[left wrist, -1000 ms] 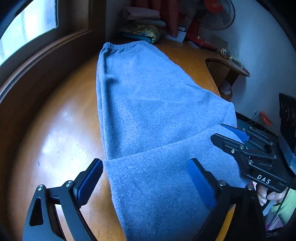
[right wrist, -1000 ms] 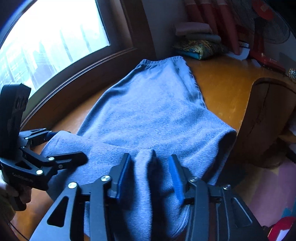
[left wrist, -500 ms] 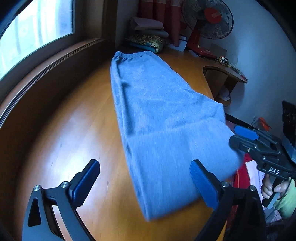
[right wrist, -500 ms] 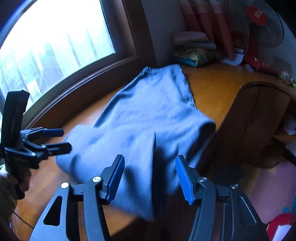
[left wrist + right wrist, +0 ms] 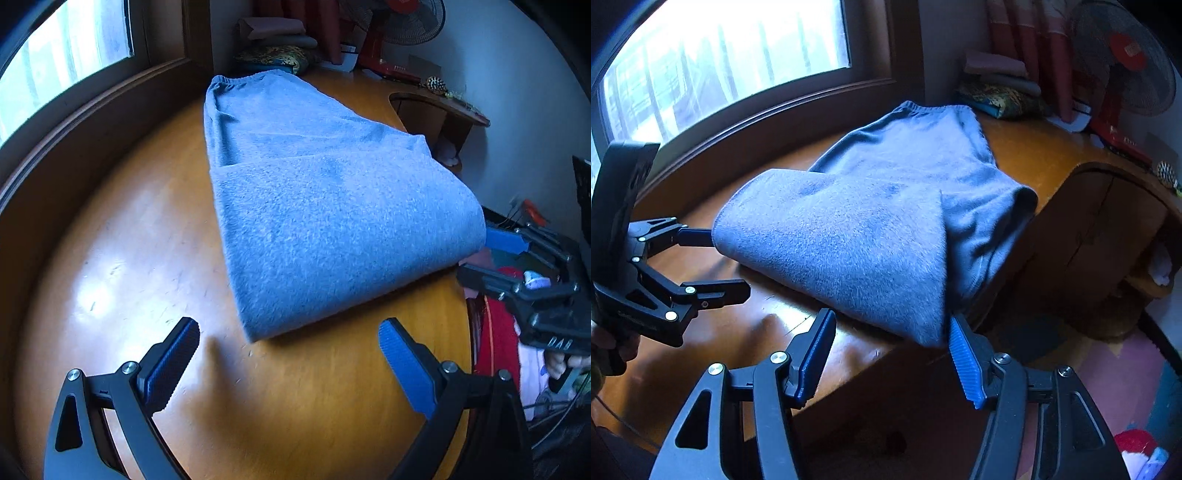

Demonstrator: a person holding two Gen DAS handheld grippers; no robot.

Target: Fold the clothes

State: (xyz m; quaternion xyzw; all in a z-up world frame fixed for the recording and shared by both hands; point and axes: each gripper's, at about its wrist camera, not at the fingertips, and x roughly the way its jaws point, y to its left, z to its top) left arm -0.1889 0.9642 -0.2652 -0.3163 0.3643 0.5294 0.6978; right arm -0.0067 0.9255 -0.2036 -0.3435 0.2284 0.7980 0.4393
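The left gripper (image 5: 288, 356) hovers released over the bare wooden table (image 5: 122, 258), nothing between its jaws. The right gripper (image 5: 890, 349) is opening, its jaws off the cloth. Just beyond them the grey garment (image 5: 325, 206) lies folded on the table, one corner hanging over the edge. A fan (image 5: 1126, 55) stands farthest back.

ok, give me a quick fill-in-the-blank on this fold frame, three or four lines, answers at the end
1. The grey-blue garment lies on a ____ wooden table.
2. The left gripper is ____, with nothing between its pads.
3. The garment's elastic waistband lies at the end ____ from both grippers.
4. In the right wrist view, the garment's corner nearest the right gripper hangs over the table's ____.

Missing words: orange-brown; open; farthest; edge
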